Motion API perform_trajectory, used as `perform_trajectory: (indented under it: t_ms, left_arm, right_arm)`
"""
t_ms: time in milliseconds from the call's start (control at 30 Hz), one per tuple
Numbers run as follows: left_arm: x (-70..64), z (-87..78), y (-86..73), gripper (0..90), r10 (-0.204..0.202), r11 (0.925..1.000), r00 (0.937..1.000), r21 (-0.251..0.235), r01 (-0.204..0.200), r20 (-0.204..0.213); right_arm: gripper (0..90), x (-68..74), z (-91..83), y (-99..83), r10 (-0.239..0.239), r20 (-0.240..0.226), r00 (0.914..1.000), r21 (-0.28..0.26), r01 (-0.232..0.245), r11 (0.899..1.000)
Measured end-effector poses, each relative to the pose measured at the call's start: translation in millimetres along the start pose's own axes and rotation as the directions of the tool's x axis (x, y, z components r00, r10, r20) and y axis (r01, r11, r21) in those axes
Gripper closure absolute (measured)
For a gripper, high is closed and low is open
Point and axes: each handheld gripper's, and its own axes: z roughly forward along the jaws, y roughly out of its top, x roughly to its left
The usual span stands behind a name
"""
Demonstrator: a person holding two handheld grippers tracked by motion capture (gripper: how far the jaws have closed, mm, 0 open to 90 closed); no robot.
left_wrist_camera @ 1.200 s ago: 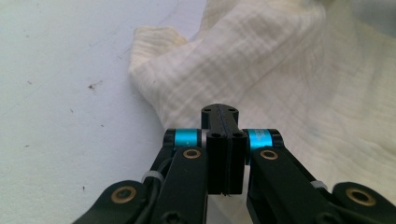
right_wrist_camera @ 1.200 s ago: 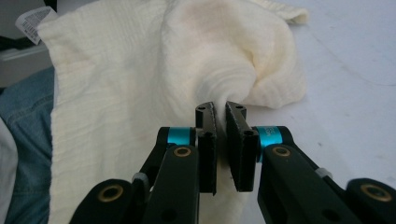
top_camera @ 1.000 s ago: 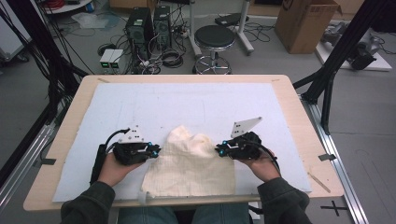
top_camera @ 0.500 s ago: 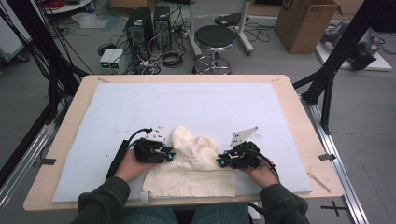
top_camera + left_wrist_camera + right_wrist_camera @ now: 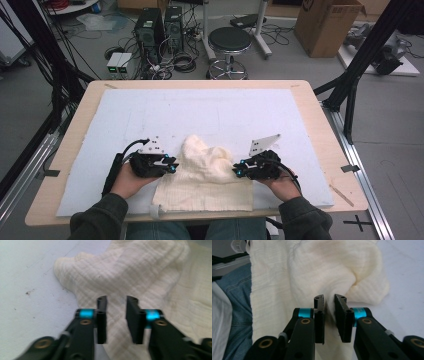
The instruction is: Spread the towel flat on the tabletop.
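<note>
On the pale blue mat [image 5: 150, 120], the cream cloth [image 5: 210, 175] lay bunched between both grippers. The left gripper [image 5: 116, 315] and right gripper [image 5: 329, 312] stood parted, cloth ahead of their jaws, apparently ready to pinch and spread it.

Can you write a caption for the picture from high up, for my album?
Two hand-held tools, left and right, flank a rumpled cream cloth on the white mat.
</note>
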Motion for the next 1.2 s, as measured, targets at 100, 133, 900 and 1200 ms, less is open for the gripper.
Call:
perform_trajectory:
  t_ms: [100, 133, 900, 1200]
  left_arm:
    - [3.8, 8.3, 5.4, 53.3, -0.015, 0.9994, 0.9998, -0.032, 0.015, -0.008]
    - [5.7, 12.0, 8.3, 49.5, -0.025, 0.9986, 0.9997, -0.046, 0.025, -0.005]
    - [-1.4, -3.2, 1.7, 88.6, 0.025, 0.9994, 0.9970, 0.024, -0.023, -0.074]
    - [-29.3, -36.6, -26.8, 88.6, 0.016, 0.9999, 0.9997, 0.000, -0.016, -0.016]
  right_arm:
    - [68.1, -0.8, 5.4, 1.5, 0.005, 0.002, 1.0000, 0.005, -0.005, 1.000]
    - [65.7, -1.6, 5.9, 2.0, 0.013, 0.001, 0.9999, -0.002, -0.013, 1.000]
    - [81.4, -5.0, -8.1, 4.1, 0.011, 0.061, 0.9981, -0.031, -0.009, 0.999]
    - [81.0, 26.7, -4.4, 1.3, -0.040, -0.002, 0.9992, 0.005, 0.040, 0.999]
